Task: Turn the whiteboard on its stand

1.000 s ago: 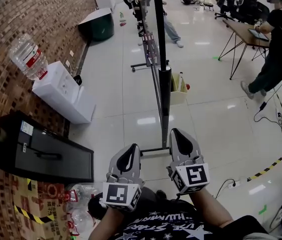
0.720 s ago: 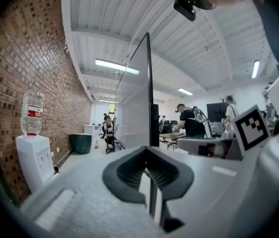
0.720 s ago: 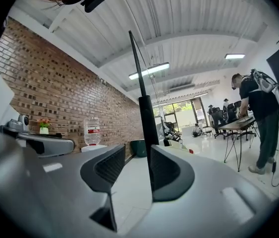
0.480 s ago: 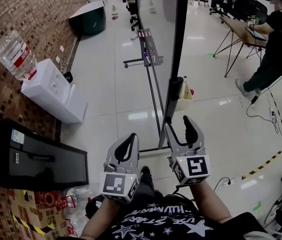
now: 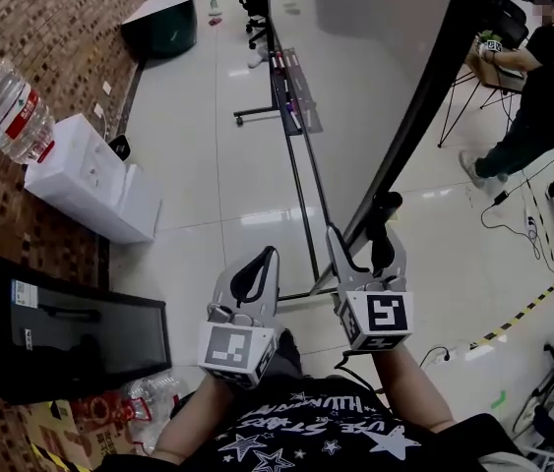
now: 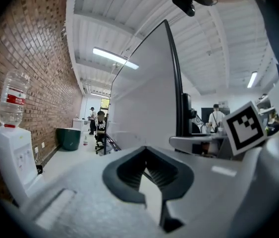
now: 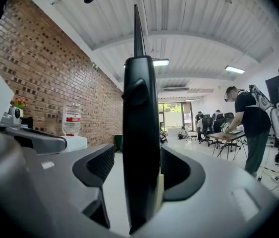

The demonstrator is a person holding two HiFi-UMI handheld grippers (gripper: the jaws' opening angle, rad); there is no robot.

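The right gripper, at lower centre of the head view, is opening its jaws around the whiteboard's black side edge, which is standing upright between them. The board is running away toward the upper centre. The left gripper, pressed together and empty, is sitting just beside, farther from that edge. The board is hiding most of the stand, and pad contact is hard to make out.

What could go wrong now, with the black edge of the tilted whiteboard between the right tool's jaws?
1. The right tool is opening its jaws around the whiteboard's black edge; once free, the tilted board may swing and hit a jaw.
2. The left tool is shut and empty, so nothing else steadies the board.
3. A person stands beyond the board's far side; a wide swing might come close.
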